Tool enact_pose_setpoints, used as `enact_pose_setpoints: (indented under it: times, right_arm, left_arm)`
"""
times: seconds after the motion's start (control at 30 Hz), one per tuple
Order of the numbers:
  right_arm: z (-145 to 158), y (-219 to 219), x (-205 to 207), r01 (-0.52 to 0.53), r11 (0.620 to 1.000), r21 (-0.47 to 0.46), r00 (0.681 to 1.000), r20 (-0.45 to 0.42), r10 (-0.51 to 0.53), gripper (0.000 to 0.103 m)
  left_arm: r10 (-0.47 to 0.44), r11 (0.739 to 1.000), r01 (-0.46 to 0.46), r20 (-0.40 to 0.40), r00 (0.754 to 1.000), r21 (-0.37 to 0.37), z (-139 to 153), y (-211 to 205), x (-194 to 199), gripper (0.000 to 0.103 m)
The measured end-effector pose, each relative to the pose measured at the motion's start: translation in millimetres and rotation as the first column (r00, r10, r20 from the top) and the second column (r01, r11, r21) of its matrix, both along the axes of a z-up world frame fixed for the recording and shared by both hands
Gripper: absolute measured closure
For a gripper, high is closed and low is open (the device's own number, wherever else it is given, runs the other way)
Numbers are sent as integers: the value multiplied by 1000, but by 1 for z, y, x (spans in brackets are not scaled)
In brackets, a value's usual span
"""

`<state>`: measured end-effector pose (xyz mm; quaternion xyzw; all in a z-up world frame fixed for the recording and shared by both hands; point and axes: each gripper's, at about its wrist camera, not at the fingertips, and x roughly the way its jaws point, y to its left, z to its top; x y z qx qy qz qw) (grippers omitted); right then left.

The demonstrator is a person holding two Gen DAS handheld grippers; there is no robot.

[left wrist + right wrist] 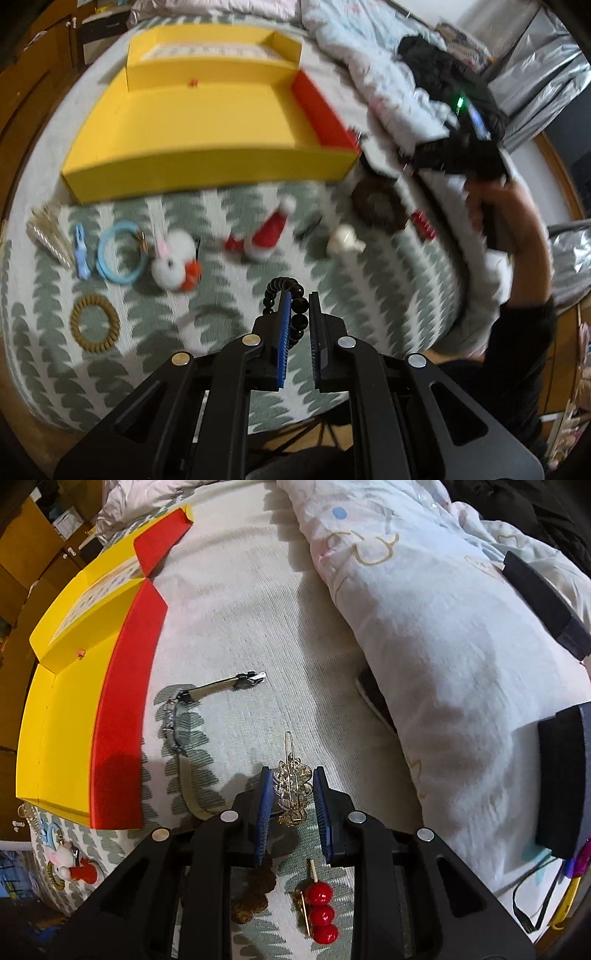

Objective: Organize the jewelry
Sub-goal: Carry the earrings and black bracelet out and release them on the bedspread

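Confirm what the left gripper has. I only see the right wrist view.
Observer: The left gripper is shut on a black bead bracelet, above the patterned cover.
Operator: Anything in the yellow box? I only see its red wall.
Observer: The yellow box floor looks bare in the left wrist view.
Operator: What else is left on that side?
Observer: A blue bangle, a white plush clip and a gold coil ring lie on the cover in front of the box.
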<state>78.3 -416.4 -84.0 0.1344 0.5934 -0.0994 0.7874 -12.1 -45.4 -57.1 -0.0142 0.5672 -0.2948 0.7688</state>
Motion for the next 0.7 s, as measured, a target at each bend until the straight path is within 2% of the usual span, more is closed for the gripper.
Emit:
enact_pose_setpoints:
  times: [0.07,0.2,0.3,0.4,0.57,0.63,0.7]
  right_arm:
    - [-4,-1,2,3,1000,-2,1000,-6,-3,80]
    - [-9,-1,9,1,1000,-8,1000,-12,-1,80]
    - [-13,0,14,-3,1000,-11,1000,-17,3,79]
    - [-18,2,18,-7,1000,-8,1000,-27,7,79]
    - [-20,10,24,-18,1000,-10,1000,-20,18,77]
    - [-19,12,24,-17,1000,-19,1000,-15,16,75]
    - [-19,12,23,-15,1000,-17,1000,-13,14,75]
  left_arm:
    - [-7,1000,7,-26,1000,29,-18,0,0,94]
    - [0,992,1,-8,1000,124,-39,4,1,94]
    - [14,979,-22,40,999,204,-48,10,3,93]
    - [29,970,-37,35,999,240,-58,16,5,93]
    - [26,950,-55,98,995,306,-61,12,-2,93]
    - [29,943,-70,129,991,324,-59,9,-5,85]
    - [32,941,-84,159,987,328,-55,8,-9,60]
